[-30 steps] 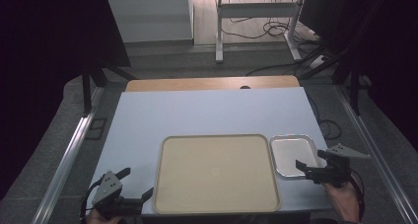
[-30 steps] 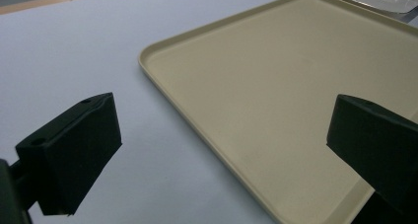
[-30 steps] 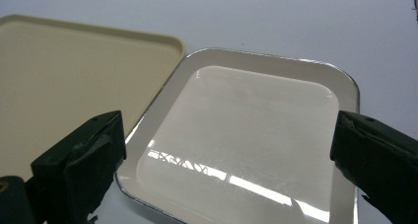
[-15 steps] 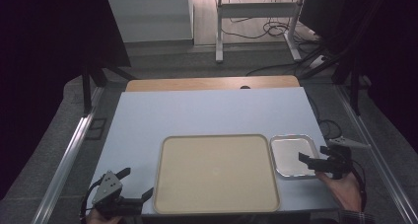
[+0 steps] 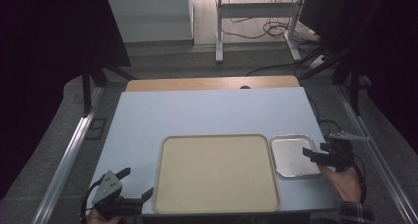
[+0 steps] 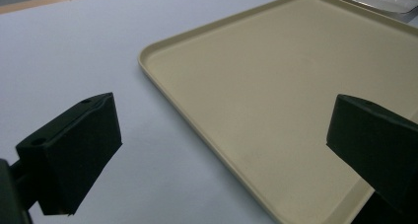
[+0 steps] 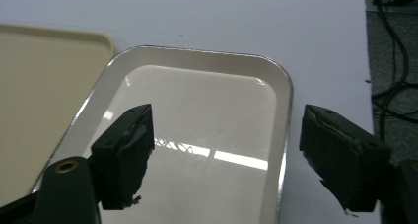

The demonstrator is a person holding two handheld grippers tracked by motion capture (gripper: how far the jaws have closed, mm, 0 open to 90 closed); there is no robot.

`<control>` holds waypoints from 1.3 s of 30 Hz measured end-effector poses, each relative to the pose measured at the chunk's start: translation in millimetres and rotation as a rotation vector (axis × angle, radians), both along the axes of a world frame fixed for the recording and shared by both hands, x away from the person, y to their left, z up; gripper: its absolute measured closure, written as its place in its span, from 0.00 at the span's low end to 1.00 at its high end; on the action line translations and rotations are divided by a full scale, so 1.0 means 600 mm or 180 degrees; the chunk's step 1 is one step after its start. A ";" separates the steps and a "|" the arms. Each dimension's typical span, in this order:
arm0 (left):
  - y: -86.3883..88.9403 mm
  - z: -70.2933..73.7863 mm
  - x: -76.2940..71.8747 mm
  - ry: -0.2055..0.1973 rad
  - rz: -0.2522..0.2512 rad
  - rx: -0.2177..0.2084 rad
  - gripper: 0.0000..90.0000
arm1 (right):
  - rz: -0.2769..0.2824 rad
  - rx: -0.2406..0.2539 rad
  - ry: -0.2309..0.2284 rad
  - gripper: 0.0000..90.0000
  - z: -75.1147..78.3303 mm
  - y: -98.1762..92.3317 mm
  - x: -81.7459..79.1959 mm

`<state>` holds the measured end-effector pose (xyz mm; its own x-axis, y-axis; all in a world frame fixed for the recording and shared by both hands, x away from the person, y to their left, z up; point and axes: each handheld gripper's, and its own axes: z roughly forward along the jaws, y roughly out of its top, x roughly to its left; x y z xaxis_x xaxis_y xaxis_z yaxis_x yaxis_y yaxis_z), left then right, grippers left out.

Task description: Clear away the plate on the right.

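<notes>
A pale blue table (image 5: 207,115) stands in a dim room, with a wooden strip (image 5: 212,82) along its far edge, grey floor on both sides, and cables (image 5: 256,29) trailing round the metal legs of a desk beyond.

At the near right, the right gripper (image 5: 311,153), held in a person's hand (image 5: 342,177), reaches in over the right rim of a small metal tray (image 5: 291,157). In the right gripper view the shiny tray (image 7: 197,130) lies directly ahead of and below the jaws: one jaw hangs over the tray's floor, the other outside its rim above the bare table, so the rim runs between them. The jaws have just been closing but stand well apart, and the pads press on nothing.

Just beyond the metal tray, on its far side from this gripper, lies a large beige tray (image 5: 216,172), the two side by side and nearly touching.

At the near left corner, the left gripper (image 5: 135,184) rests low beside the beige tray's near left corner, with the grey plate (image 5: 109,184) on top. In the left gripper view its jaws stand wide with nothing between them, one over the blue surface and the other over the beige tray (image 6: 276,86), whose rim crosses the gap.
</notes>
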<state>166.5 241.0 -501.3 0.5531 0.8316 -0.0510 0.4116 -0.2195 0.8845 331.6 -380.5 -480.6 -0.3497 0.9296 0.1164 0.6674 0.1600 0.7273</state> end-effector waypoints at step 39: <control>-0.001 0.000 0.000 -0.0009 -0.0011 0.0025 0.00 | -0.0426 0.0428 0.0772 0.99 -0.030 -0.049 0.042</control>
